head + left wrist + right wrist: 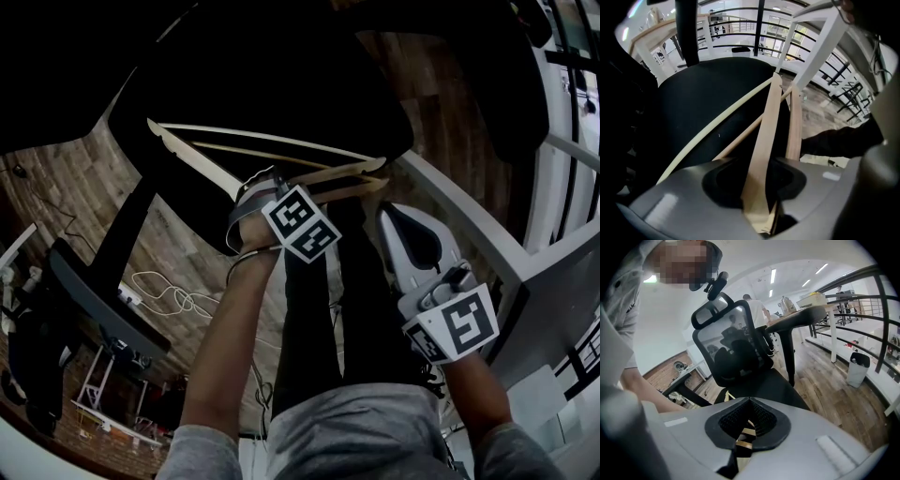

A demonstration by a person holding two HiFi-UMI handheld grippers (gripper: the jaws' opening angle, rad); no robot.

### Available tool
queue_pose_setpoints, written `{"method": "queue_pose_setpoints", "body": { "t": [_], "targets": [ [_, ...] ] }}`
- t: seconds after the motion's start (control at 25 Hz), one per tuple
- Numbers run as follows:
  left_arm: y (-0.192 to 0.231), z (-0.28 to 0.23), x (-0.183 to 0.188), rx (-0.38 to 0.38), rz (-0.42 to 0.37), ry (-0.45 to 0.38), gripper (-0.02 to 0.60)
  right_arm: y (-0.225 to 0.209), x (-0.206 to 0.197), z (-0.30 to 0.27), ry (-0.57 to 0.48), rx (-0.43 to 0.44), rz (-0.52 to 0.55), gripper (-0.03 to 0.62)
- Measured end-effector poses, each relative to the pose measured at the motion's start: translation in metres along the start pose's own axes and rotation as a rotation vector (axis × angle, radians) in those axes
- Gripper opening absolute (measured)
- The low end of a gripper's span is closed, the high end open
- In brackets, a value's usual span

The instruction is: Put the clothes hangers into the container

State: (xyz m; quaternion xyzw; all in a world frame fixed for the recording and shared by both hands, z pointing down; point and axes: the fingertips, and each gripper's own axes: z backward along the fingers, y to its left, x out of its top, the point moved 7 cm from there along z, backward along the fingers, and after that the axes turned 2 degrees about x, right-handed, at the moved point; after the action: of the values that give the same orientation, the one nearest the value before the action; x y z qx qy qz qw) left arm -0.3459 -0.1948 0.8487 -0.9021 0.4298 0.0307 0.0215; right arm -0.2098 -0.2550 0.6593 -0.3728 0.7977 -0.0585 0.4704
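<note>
Two handheld claws meet over a bundle of wooden clothes hangers [253,141] spread across the black seat [717,93] of an office chair [731,338], its mesh back and headrest upright behind. At far left of the head view, one white cable [164,295] lies in loops on the plank floor [56,187]. Next come the hangers' pale, thin arms, fanning leftward over the seat. At least two hangers overlap, and the tangle of crossing bars hides the exact count.

Centre frame, the left claw [761,168] points down onto the bundle. Its jaws are clamped on a flat tan hanger arm that runs up between them, with a second wooden bar just beside it on the right. One marker cube [300,225] rides on this claw, its only print black-and-white square patterns.

Further right, the right claw [384,217] aims its tip at the hangers' right-hand ends, near them. Its jaws stand together and hold nothing, leaving only a thin slit through which slivers of tan wood show below. A second marker cube [455,323], printed with the same kind of square code, sits behind it above the person's bare forearm [478,384]. At far right, one white frame [469,225] slants past the chair.
</note>
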Motion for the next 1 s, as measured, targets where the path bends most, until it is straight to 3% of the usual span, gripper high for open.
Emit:
{"method": "queue_pose_setpoints", "body": {
  "t": [0.2,0.76,1.0],
  "targets": [
    [0.004,0.012,0.003,0.005,0.057,-0.026,0.073,0.0,0.011,0.004,-0.018,-0.005,-0.001,-0.002],
    [0.03,0.143,-0.026,0.122,0.238,-0.244,0.066,0.026,0.083,0.063,-0.128,-0.07,0.051,-0.002],
    [0.045,0.197,-0.035,0.173,0.264,-0.323,0.061,0.047,0.107,0.098,-0.188,-0.114,0.05,-0.002]
  ]
}}
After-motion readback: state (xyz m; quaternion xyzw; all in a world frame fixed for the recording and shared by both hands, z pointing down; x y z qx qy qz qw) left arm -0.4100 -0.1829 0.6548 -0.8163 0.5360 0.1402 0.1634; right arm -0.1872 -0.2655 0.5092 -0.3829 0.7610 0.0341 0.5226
